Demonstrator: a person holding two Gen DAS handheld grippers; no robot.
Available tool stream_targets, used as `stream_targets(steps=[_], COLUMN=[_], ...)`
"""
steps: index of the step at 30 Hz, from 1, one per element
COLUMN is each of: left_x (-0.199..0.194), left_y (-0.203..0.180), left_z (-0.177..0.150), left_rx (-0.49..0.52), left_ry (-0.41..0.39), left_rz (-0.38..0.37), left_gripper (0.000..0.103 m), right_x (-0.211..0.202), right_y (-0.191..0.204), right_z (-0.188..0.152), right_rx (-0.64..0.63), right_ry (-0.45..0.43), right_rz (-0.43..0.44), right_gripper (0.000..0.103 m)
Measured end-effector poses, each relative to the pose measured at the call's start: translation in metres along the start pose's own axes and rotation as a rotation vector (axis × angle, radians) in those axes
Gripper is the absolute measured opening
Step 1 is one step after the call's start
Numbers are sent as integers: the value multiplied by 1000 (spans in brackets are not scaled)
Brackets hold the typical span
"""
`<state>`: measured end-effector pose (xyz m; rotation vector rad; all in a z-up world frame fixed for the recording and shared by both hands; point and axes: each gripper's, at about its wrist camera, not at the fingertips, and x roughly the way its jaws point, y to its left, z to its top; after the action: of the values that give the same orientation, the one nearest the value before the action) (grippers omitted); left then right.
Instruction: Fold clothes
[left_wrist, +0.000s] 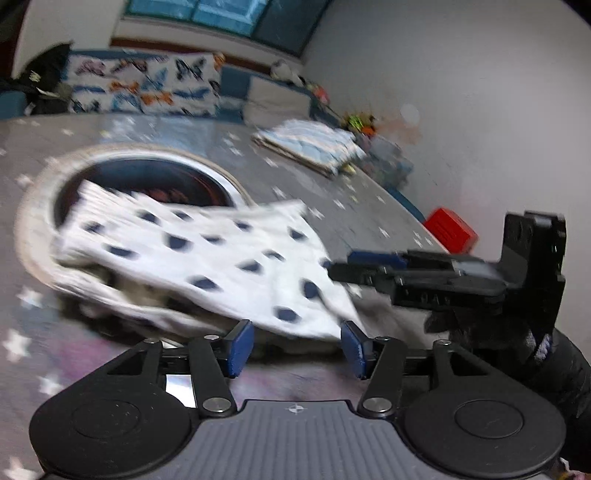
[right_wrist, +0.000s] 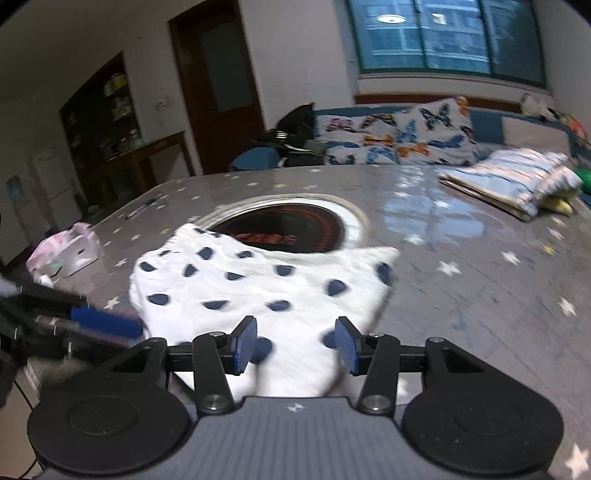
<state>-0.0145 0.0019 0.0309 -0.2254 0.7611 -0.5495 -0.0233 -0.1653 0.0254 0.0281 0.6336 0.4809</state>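
Note:
A white garment with dark blue spots (right_wrist: 258, 288) lies rumpled on the grey star-print table (right_wrist: 480, 288), partly over a round dark recess (right_wrist: 284, 229). In the left wrist view the same garment (left_wrist: 207, 254) looks blurred, its near edge raised a little off the table. My right gripper (right_wrist: 295, 345) stands open over the garment's near part; cloth fills the gap and spreads past both pads. My left gripper (left_wrist: 297, 347) is open just short of the garment's near edge, nothing pressed between its pads. The right gripper (left_wrist: 332, 269) reaches in from the right, its tip at the cloth's right edge.
A folded blue-and-white striped blanket (right_wrist: 517, 184) lies at the table's far right. A pink tissue box (right_wrist: 66, 251) and a pen (right_wrist: 142, 208) sit at the left edge. A red box (left_wrist: 450, 229) shows past the right edge. Butterfly cushions (right_wrist: 399, 136) line the sofa behind.

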Motion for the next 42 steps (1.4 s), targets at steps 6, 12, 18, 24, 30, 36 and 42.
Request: stream_targets(steps=[6, 12, 18, 24, 30, 36, 42], left_x=[0, -3, 14, 25, 19, 8, 19], left_y=[38, 44, 57, 76, 82, 85, 115], left_z=[27, 47, 52, 36, 31, 33, 26], left_rx=[-126, -130, -90, -113, -143, -149, -266], left_ry=[-91, -155, -144, -131, -167, -221, -149], left_rz=[93, 80, 166, 208, 204, 261, 281], left_gripper=[56, 55, 55, 54, 56, 58, 57], right_x=[20, 34, 42, 34, 26, 22, 20], right_y=[33, 62, 81, 77, 61, 52, 45], right_z=[9, 8, -7, -14, -21, -26, -29], right_rx=[-97, -186, -250, -240, -164, -155, -160], right_ry=[-3, 0, 31, 39, 54, 69, 89], right_rz=[41, 72, 93, 110, 110, 91, 80], right_gripper=[47, 48, 47, 48, 49, 49, 49])
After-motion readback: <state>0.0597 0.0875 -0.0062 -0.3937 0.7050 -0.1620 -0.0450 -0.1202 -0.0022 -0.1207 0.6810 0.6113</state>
